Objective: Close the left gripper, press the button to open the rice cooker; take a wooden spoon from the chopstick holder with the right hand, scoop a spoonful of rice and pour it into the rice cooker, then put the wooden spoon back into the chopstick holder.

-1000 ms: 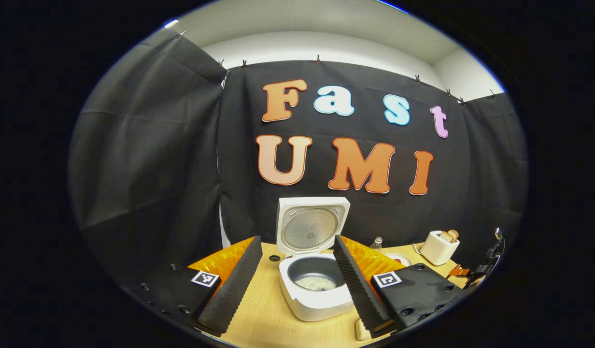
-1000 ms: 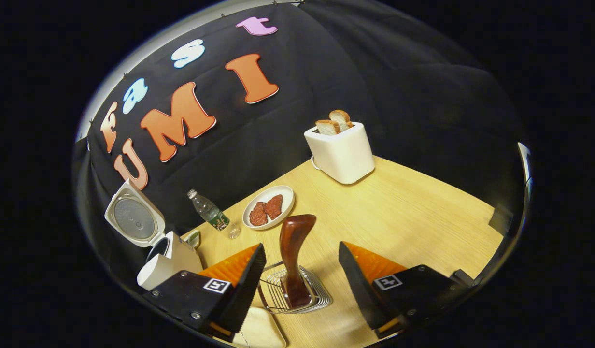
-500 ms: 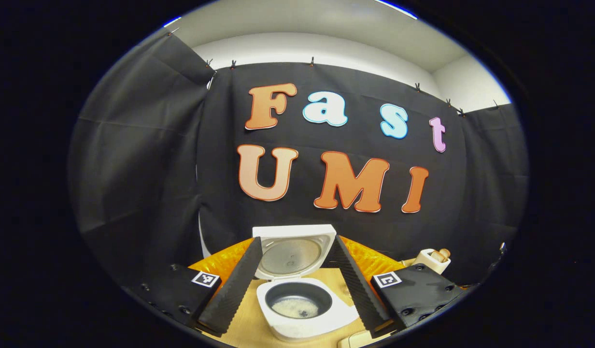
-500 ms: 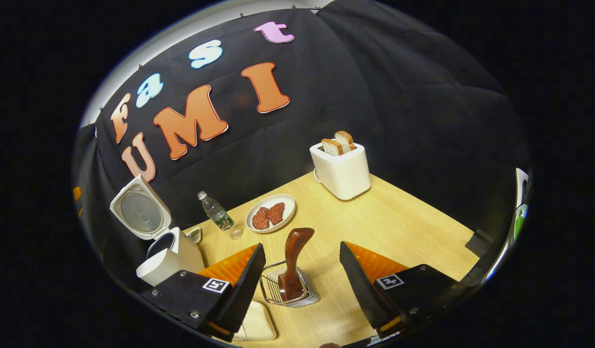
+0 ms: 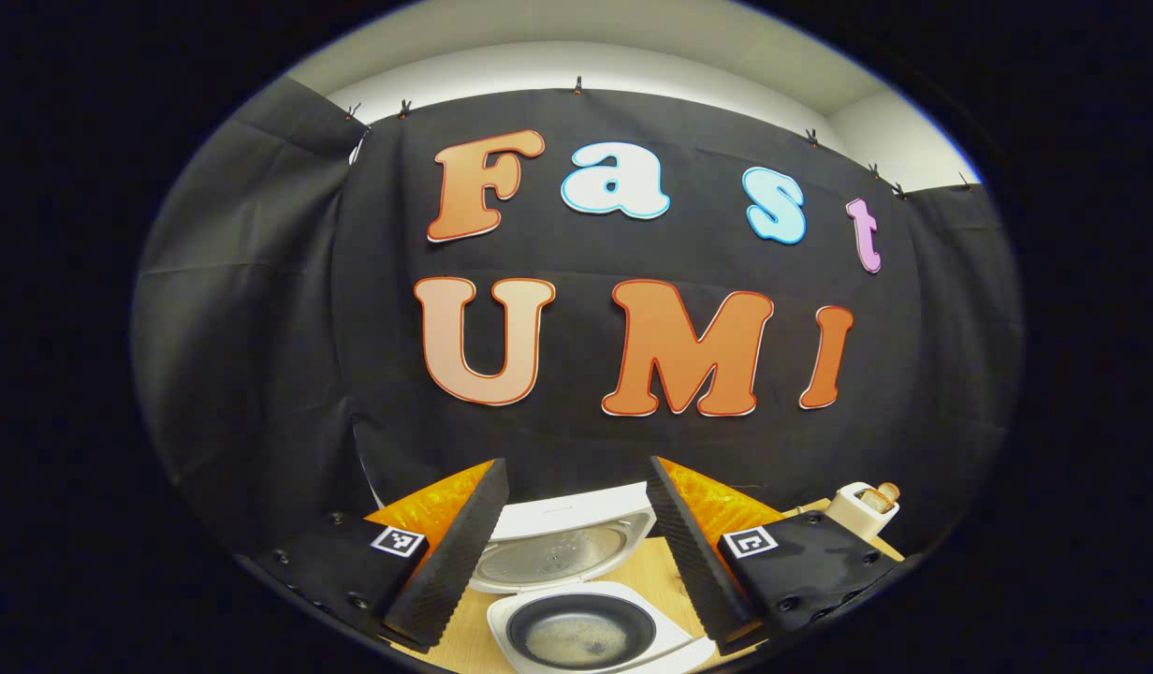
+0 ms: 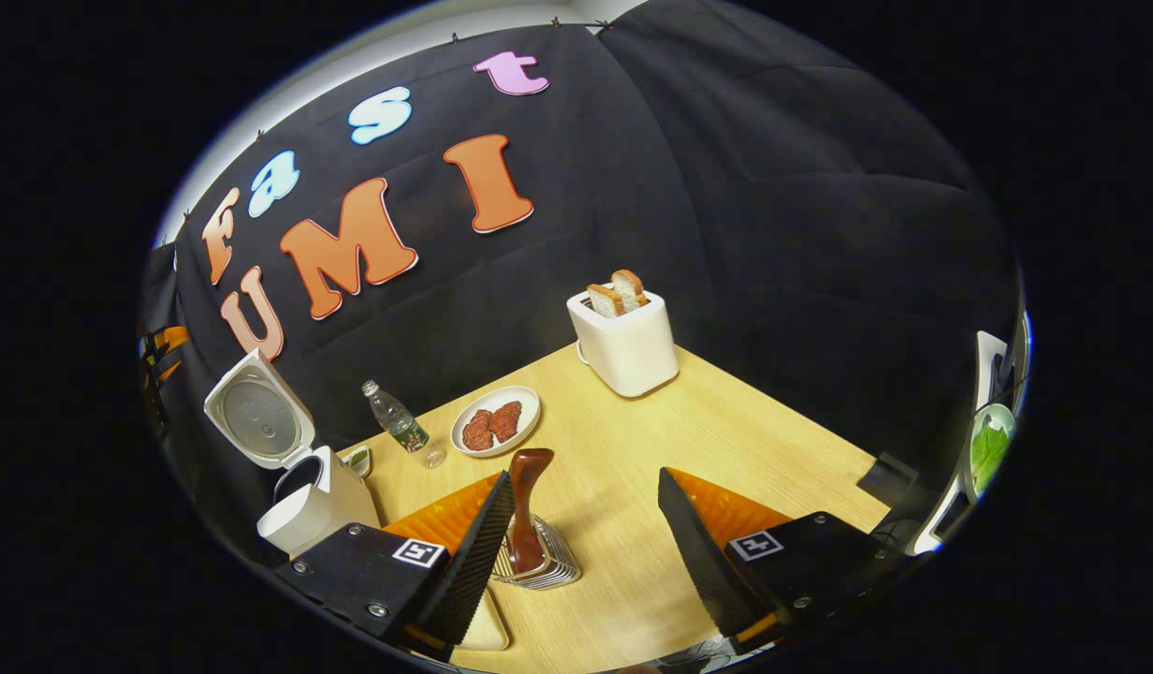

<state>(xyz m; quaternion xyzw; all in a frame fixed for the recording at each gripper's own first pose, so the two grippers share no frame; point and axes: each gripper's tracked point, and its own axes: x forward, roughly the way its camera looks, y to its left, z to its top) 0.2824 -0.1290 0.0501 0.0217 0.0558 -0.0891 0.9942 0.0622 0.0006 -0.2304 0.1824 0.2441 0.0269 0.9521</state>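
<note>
The white rice cooker [image 5: 591, 599] stands with its lid [image 5: 562, 538] swung up, and rice lies at the bottom of its dark pot [image 5: 581, 638]. My left gripper [image 5: 572, 552] hangs open above it, holding nothing. In the right gripper view the cooker [image 6: 310, 501] stands at the left. The dark wooden spoon [image 6: 525, 505] stands upright in the wire chopstick holder [image 6: 548, 566] on the table. My right gripper [image 6: 581, 548] is open and raised, with the spoon beside its left finger and apart from it.
A white toaster [image 6: 625, 342] with two bread slices stands at the table's back. A plate of meat [image 6: 495, 421] and a small bottle [image 6: 399, 432] sit between the toaster and the cooker. A flat pale dish [image 6: 488, 632] lies near the holder. The wooden table [image 6: 726, 431] spreads to the right.
Both grippers have risen and drawn back. The cooker has slid lower in the left gripper view. The spoon and holder look smaller and farther left in the right gripper view.
</note>
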